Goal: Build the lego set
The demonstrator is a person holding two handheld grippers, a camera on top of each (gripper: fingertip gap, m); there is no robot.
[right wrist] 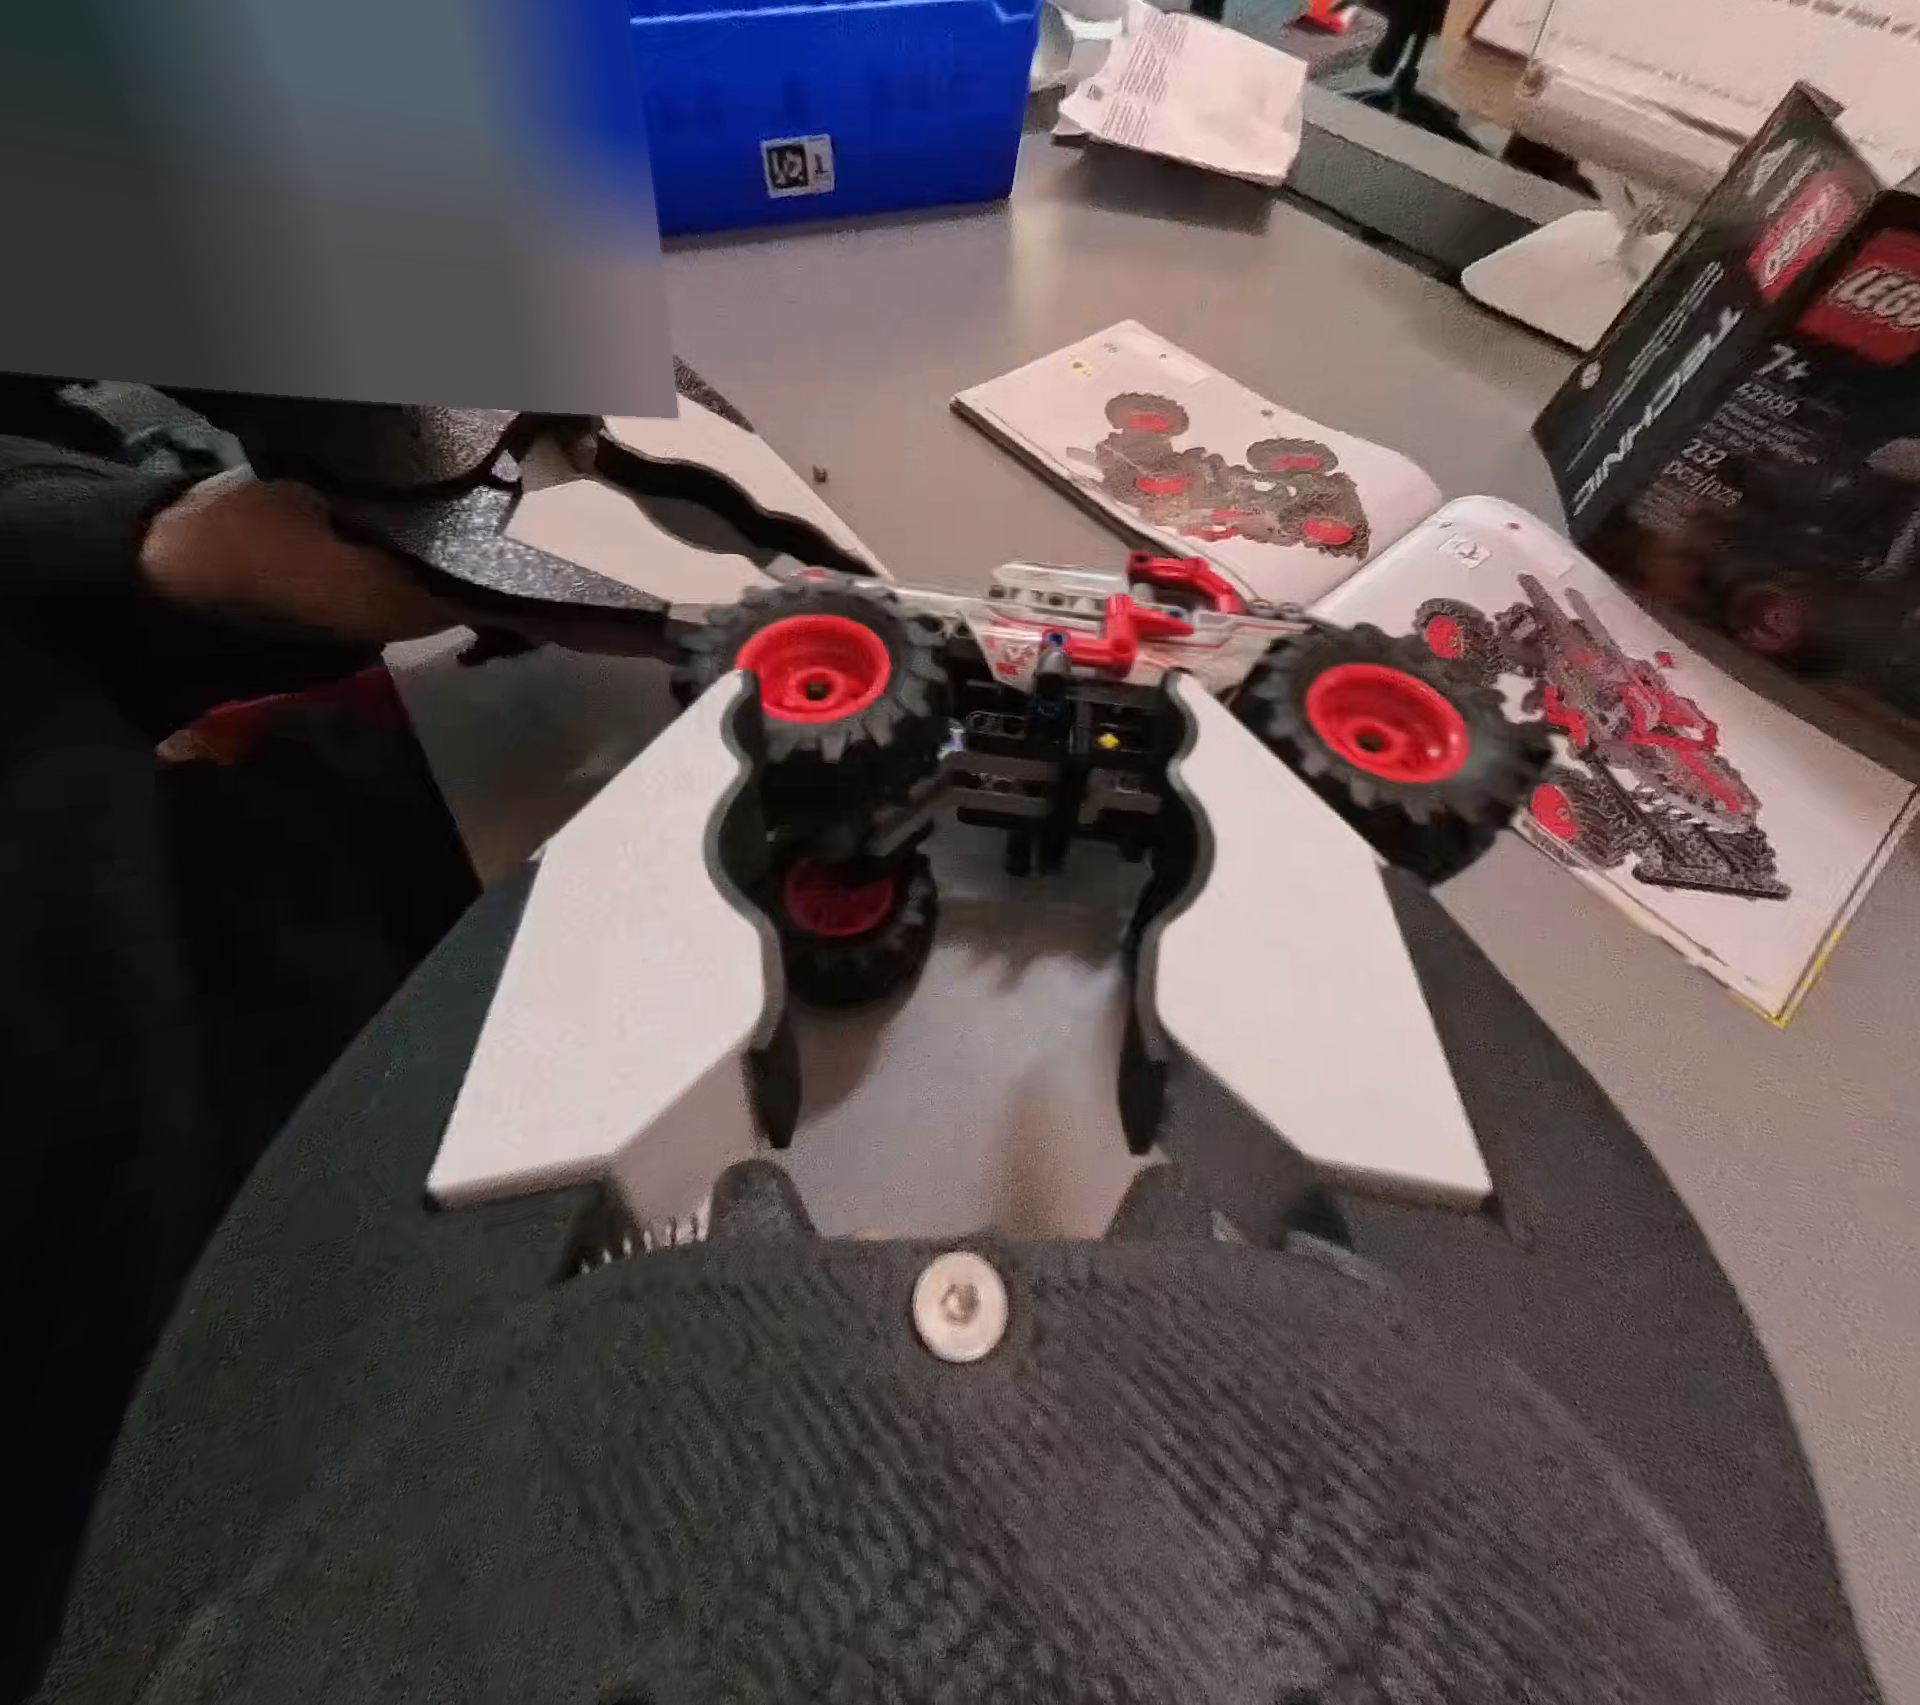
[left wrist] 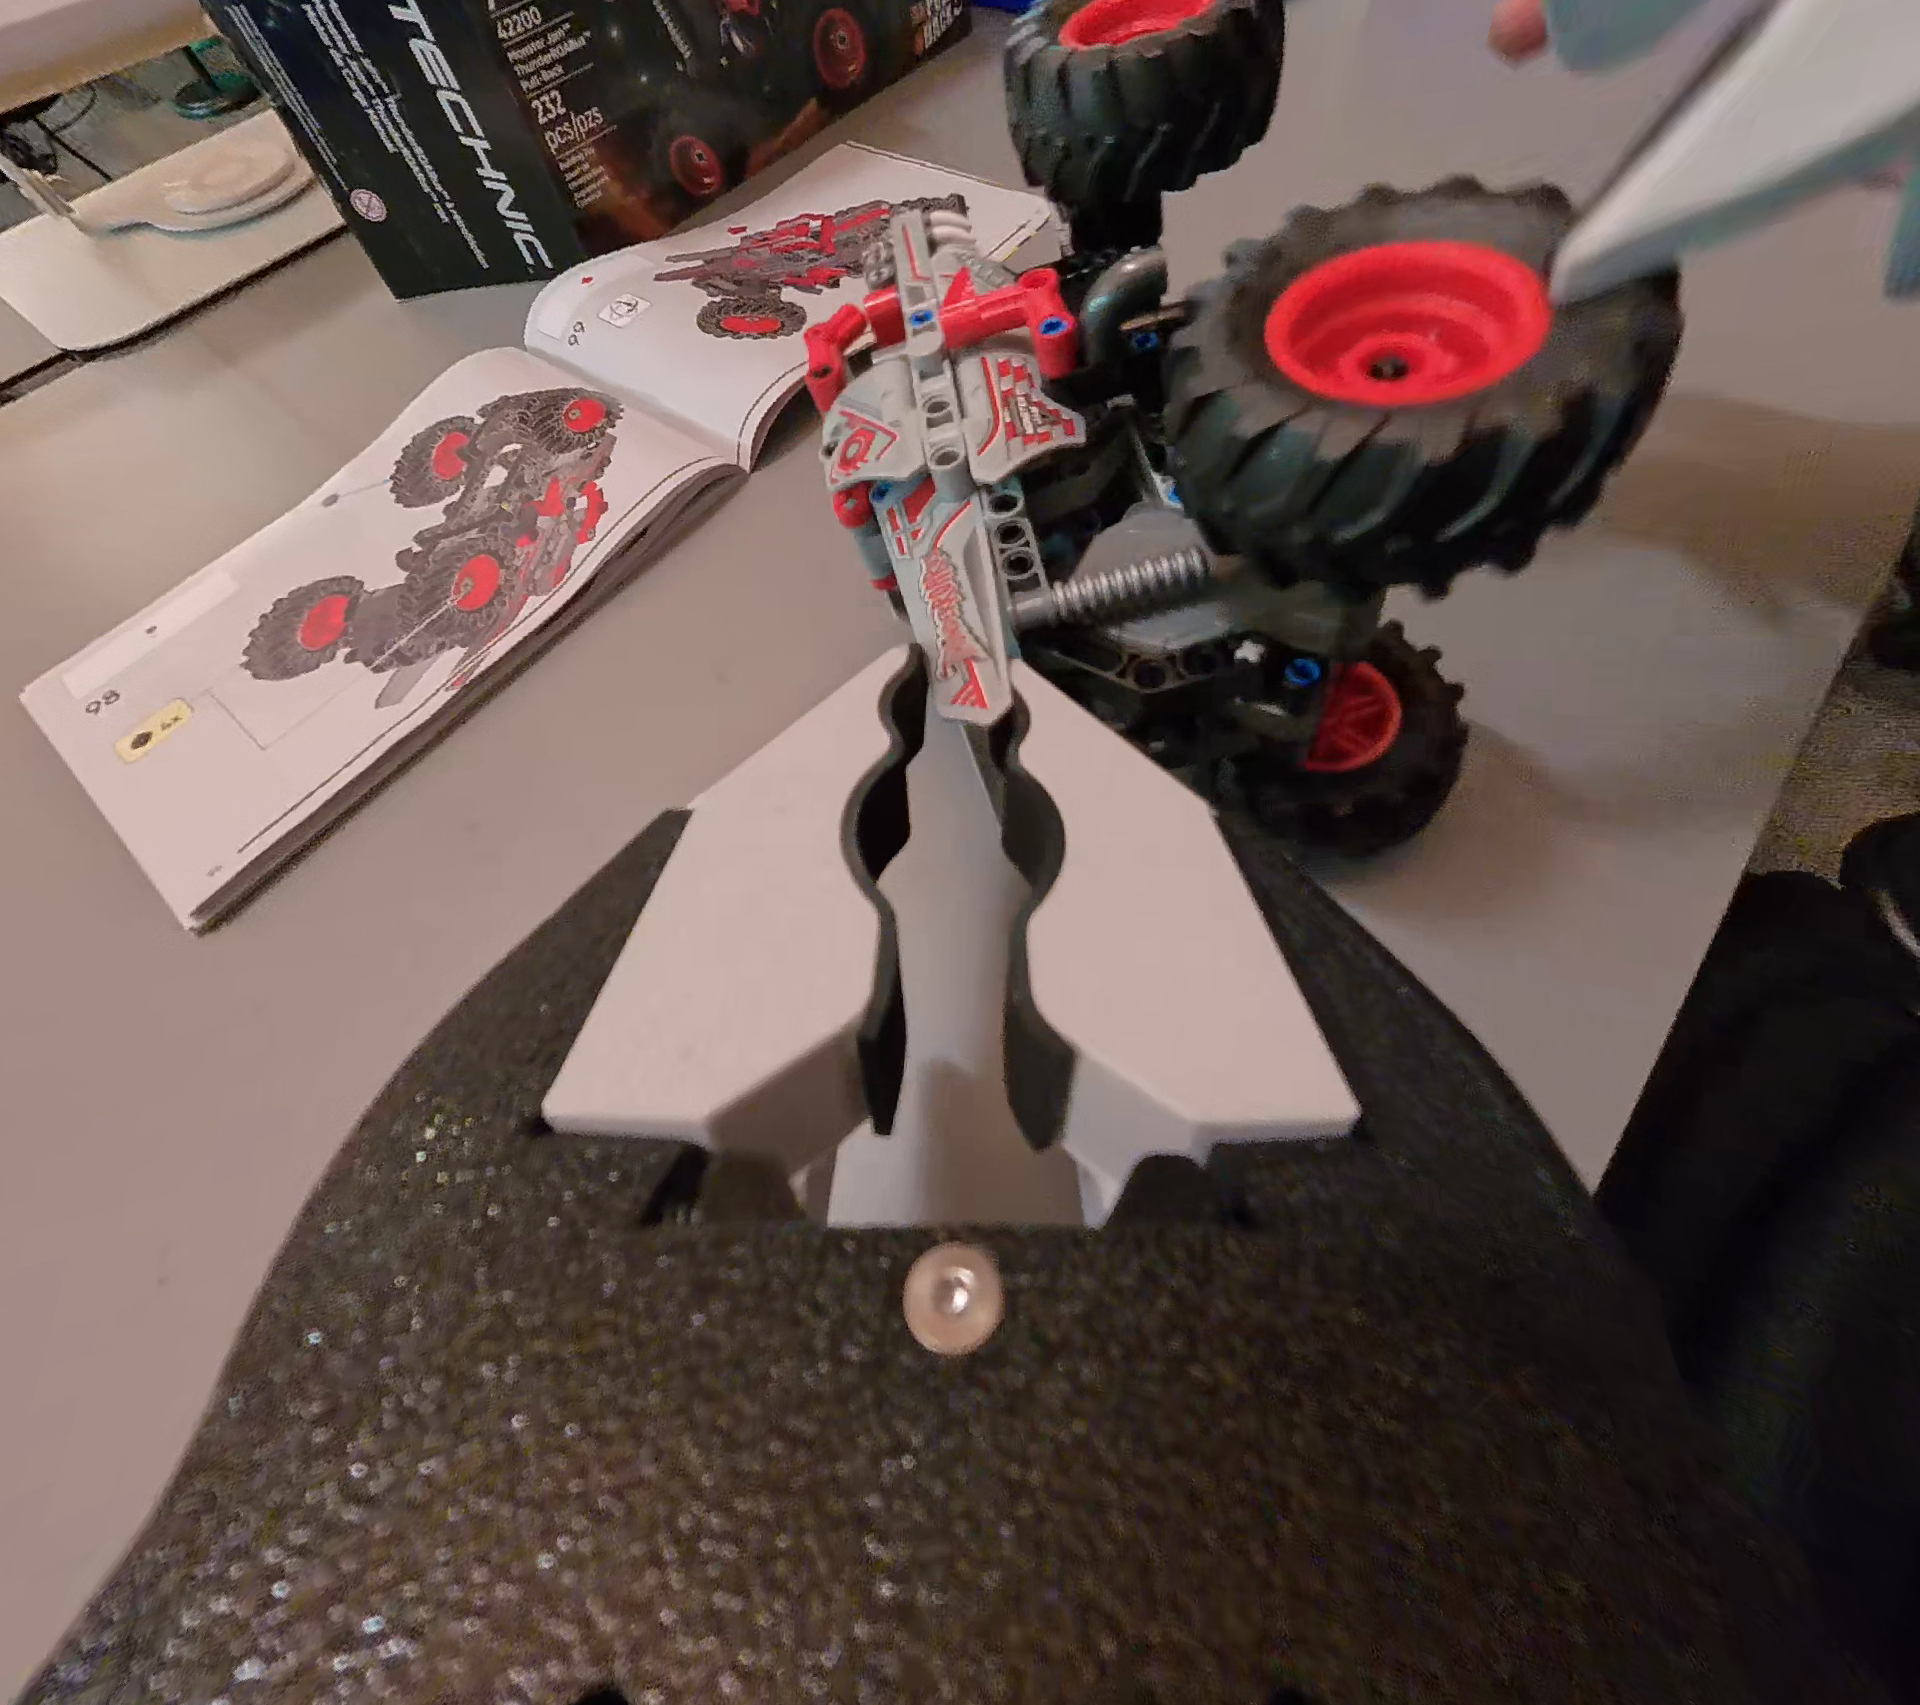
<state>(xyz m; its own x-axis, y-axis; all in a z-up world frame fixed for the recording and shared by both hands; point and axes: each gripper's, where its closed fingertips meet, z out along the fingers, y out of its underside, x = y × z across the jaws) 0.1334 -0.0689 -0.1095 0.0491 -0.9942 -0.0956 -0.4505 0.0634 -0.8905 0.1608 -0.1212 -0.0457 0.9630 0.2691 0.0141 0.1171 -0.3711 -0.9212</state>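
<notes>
Two grippers hold our grey-and-red plastic monster truck [right wrist: 1091, 668] mid-frame, tipped on its side. Our left gripper [left wrist: 961, 720] pinches its grey body panel [left wrist: 951, 616]; our right gripper [right wrist: 951, 699], jaws spread, straddles its black chassis, grip unclear.

Soft, even indoor light on the tabletop [left wrist: 312, 1032] (faint shadows only); edges bow outward, and things beyond each gripper blur slightly.

Left gripper [left wrist: 961, 725] has its fingers nearly together, pinching something thin at the tips. Right gripper [right wrist: 956, 699] is spread wide, reaching in from the opposite side.
</notes>
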